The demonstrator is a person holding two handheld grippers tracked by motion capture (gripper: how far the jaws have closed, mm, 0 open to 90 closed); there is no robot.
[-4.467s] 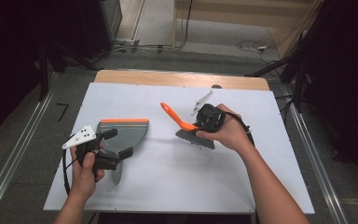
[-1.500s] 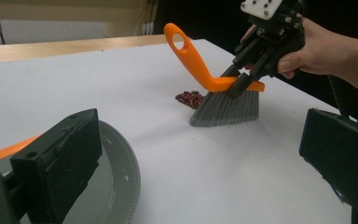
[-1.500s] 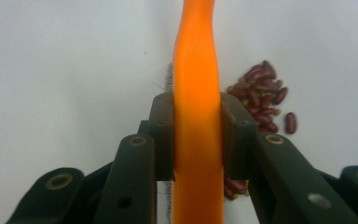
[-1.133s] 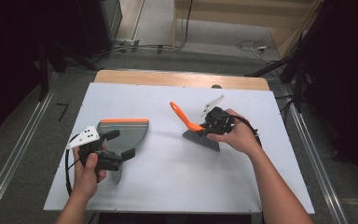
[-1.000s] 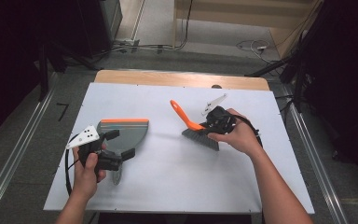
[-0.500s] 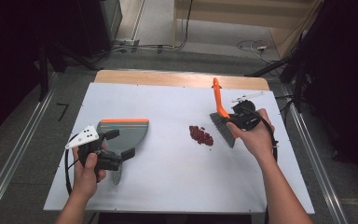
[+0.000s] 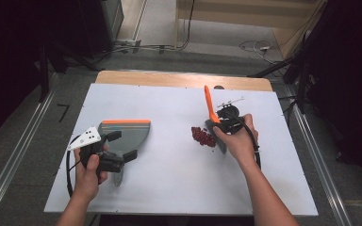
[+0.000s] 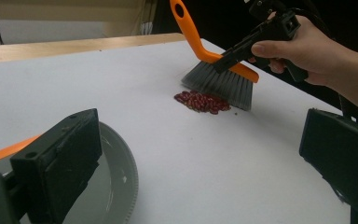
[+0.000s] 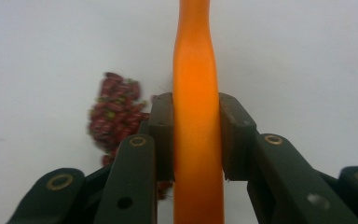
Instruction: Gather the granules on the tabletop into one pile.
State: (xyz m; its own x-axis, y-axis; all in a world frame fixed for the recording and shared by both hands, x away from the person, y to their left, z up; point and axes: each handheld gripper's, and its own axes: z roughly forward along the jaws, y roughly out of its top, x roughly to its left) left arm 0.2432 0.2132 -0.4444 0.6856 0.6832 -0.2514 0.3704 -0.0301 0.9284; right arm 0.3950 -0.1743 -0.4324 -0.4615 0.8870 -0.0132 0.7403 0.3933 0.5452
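A small pile of red beans [image 7: 201, 136] [image 8: 203, 101] [image 9: 114, 112] lies right of the table's middle. My right gripper [image 7: 219, 123] [image 9: 196, 135] [image 8: 224, 62] is shut on the orange handle of a hand brush [image 7: 209, 101] [image 9: 196, 84]. Its grey bristles [image 8: 219, 84] rest on the table against the far-right side of the pile. A grey dustpan [image 7: 127, 134] [image 8: 116, 182] with an orange rim lies at the left. My left gripper [image 7: 122, 146] [image 8: 200, 140] sits over it, open, with nothing between the jaws.
The white table top [image 7: 169, 188] has a wooden strip [image 7: 169, 77] along its far edge. Metal rails [image 7: 14, 160] run along the floor on both sides, and cables [image 7: 160, 47] lie on the floor behind. A wide bare stretch separates dustpan and beans.
The brush covered the beans, swung up and right and uncovered the pile, then came back down beside it. The left hand and dustpan have not moved.
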